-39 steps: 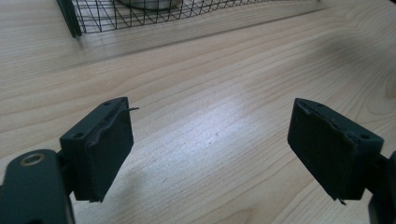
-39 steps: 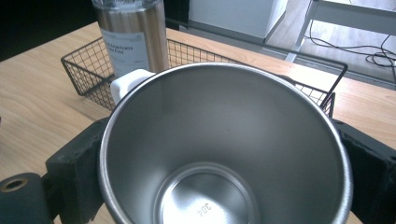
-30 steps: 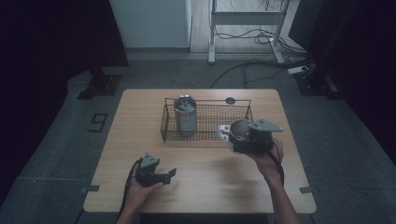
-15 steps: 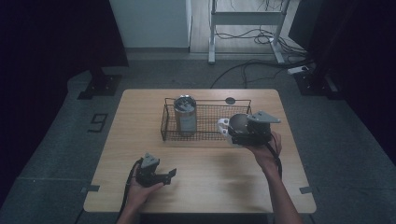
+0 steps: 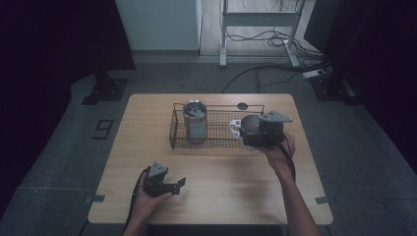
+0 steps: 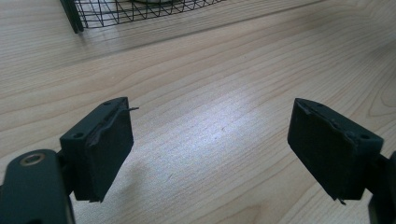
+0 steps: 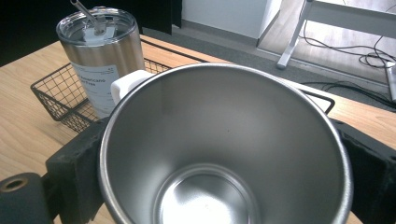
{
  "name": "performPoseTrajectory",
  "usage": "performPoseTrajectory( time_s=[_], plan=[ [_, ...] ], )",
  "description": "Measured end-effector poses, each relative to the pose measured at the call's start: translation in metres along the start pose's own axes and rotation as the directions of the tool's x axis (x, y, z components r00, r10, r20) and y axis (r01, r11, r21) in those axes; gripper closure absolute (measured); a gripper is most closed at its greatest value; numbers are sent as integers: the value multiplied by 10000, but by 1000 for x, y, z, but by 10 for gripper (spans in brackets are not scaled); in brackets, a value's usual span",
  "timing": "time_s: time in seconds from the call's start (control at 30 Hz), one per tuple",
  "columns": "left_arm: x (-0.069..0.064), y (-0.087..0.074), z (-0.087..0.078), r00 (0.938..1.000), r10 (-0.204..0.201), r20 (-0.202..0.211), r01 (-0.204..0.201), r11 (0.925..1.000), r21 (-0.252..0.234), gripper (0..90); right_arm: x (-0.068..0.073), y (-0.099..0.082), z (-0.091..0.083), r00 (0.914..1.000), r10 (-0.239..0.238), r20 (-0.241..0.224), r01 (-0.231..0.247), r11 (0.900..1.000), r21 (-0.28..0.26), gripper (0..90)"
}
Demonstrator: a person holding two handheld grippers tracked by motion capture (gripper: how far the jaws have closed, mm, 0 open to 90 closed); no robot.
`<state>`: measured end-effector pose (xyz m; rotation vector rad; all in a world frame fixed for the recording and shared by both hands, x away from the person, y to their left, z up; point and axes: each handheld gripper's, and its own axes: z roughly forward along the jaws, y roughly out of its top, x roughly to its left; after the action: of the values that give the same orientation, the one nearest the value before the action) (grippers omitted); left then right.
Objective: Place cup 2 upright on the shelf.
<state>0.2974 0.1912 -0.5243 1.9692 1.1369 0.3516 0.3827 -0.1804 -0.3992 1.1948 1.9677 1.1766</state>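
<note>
My right gripper (image 5: 256, 133) is shut on an empty stainless steel cup (image 7: 224, 116) with a white handle (image 7: 125, 84). It holds the cup (image 5: 248, 125) over the right end of the black wire basket (image 5: 216, 143). A lidded steel tumbler (image 5: 195, 120) with a straw stands upright in the basket's left part, and the right gripper view shows this tumbler (image 7: 105, 60) beyond the cup. Near the table's front edge, my left gripper (image 5: 173, 186) rests low over bare wood. Its jaws (image 6: 210, 140) stand wide apart with nothing between them.
The wooden table (image 5: 221, 196) has free room in front of the basket and between the hands. A small dark disc (image 5: 242, 105) lies behind the basket. A white frame leg (image 5: 223, 29) and cables (image 5: 275, 42) lie on the floor beyond the table.
My right hand has carried the cup a little away from the person, from the basket's front right corner to over its right end. The left hand has kept still.
</note>
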Motion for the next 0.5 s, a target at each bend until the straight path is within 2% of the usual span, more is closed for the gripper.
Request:
performPoseTrajectory(
  time_s=[0.5],
  plan=[
    [-1,0,0,10000,84,53,-84,10000,0,144,-7,9,14,10000,79,-61,-78,9999,89,59]
  ],
)
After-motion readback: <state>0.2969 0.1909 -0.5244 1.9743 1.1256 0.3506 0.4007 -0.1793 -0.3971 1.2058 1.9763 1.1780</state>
